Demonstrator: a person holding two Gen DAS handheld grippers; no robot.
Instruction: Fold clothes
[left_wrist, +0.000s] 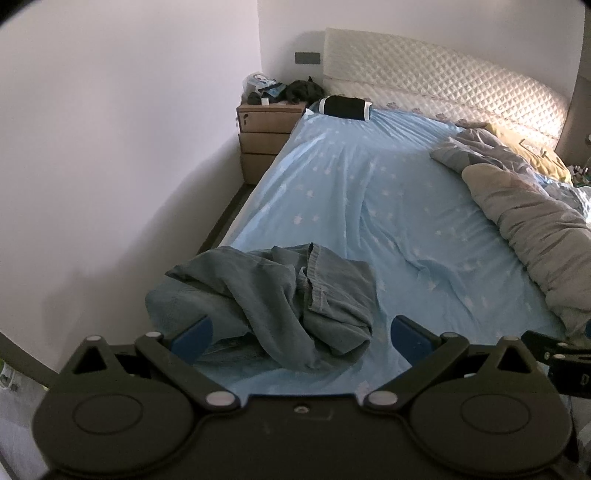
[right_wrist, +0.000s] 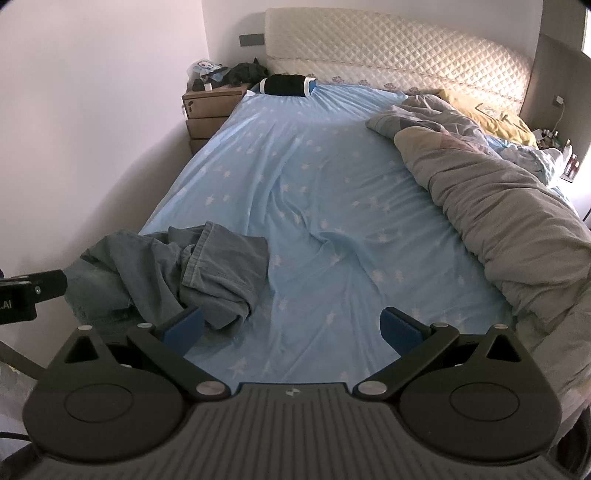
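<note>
A crumpled grey-blue garment (left_wrist: 280, 295) lies in a heap on the near left part of the light blue star-print bed sheet (left_wrist: 369, 192). It also shows in the right wrist view (right_wrist: 177, 273). My left gripper (left_wrist: 301, 338) is open and empty, just above the near edge of the heap. My right gripper (right_wrist: 291, 326) is open and empty, over bare sheet (right_wrist: 314, 184) to the right of the garment, its left finger (right_wrist: 183, 328) close to the cloth. The left gripper's body (right_wrist: 22, 295) shows at the left edge of the right wrist view.
A bunched grey duvet (right_wrist: 498, 221) lies along the right side of the bed. A black roll pillow (right_wrist: 286, 85) sits by the quilted headboard (right_wrist: 406, 55). A wooden nightstand (right_wrist: 207, 114) with clutter stands at the far left, by the white wall.
</note>
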